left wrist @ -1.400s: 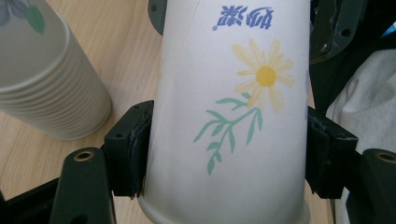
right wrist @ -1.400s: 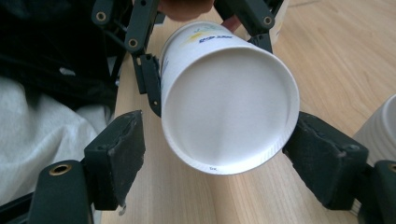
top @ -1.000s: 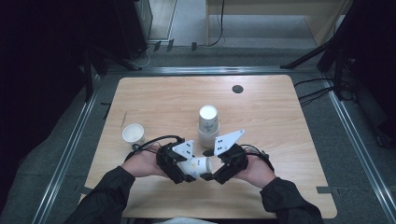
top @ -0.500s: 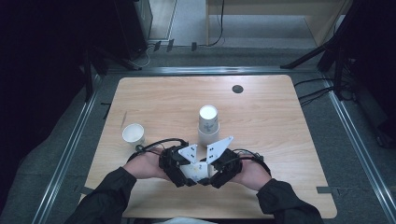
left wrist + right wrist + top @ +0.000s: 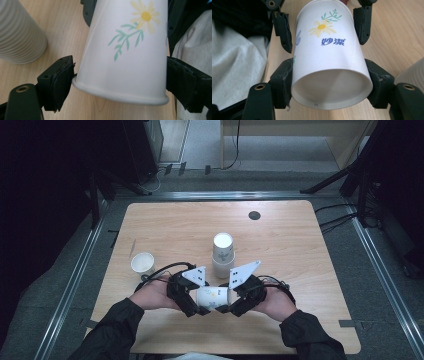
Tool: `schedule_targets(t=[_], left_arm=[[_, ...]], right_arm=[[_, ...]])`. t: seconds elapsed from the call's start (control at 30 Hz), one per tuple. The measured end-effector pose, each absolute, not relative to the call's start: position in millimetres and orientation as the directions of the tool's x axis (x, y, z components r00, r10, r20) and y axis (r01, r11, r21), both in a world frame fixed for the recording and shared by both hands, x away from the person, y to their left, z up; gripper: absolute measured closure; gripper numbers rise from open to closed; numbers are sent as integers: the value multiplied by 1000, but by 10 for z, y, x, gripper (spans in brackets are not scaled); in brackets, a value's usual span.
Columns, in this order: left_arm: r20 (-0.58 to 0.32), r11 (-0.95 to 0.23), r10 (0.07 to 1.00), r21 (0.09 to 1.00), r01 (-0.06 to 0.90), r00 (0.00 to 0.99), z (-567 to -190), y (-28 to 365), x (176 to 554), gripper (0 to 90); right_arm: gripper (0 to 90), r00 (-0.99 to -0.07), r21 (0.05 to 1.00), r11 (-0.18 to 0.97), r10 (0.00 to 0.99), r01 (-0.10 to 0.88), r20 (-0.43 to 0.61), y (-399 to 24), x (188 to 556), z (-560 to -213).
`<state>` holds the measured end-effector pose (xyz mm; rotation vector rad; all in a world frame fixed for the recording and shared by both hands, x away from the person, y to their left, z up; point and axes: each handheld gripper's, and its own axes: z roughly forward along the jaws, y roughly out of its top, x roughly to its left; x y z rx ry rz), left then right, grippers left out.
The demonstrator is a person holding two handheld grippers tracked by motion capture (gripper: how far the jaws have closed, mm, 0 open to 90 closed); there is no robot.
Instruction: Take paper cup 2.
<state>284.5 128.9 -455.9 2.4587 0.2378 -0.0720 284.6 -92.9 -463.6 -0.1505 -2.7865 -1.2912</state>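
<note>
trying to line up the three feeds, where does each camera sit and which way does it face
High view: above the person's side, looking forward and down at the table; forearms and both grippers show.
Left gripper view: rides the left gripper, facing the daisy cup's rim end.
Right gripper view: rides the right gripper, facing the cup's base.
Shared: the daisy cup.

The person is wearing dark long sleeves. The black two-jaw left gripper and the black right gripper are each carrying a grey three-cornered plate and trailing a black cable; brass-coloured screws are showing.
</note>
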Motion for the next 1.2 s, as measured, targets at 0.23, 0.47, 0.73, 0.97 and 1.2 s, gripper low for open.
schedule_targets(t=[0.23, 0.47, 0.73, 0.97, 1.2], left_arm=[[-131, -698, 191, 679, 228, 973, -4470, 1335, 2872, 101], [-171, -612, 191, 749, 253, 967, -4402, 1368, 2862, 102], [-213, -537, 174, 798, 274, 961, -4359, 1418, 2873, 132], [-214, -532, 161, 804, 267, 963, -4364, 1447, 2869, 205], [-212, -551, 152, 793, 261, 965, -4345, 1466, 2873, 242]], right_arm=[[335, -987, 812, 563, 65, 157, 146, -1044, 2905, -4542], [335, -985, 844, 509, 67, 170, 158, -1088, 2913, -4464], [335, -983, 857, 483, 63, 181, 173, -1124, 2921, -4432], [337, -981, 858, 478, 52, 189, 186, -1113, 2919, -4433], [258, -980, 851, 490, 49, 191, 192, -1112, 2920, -4454]])
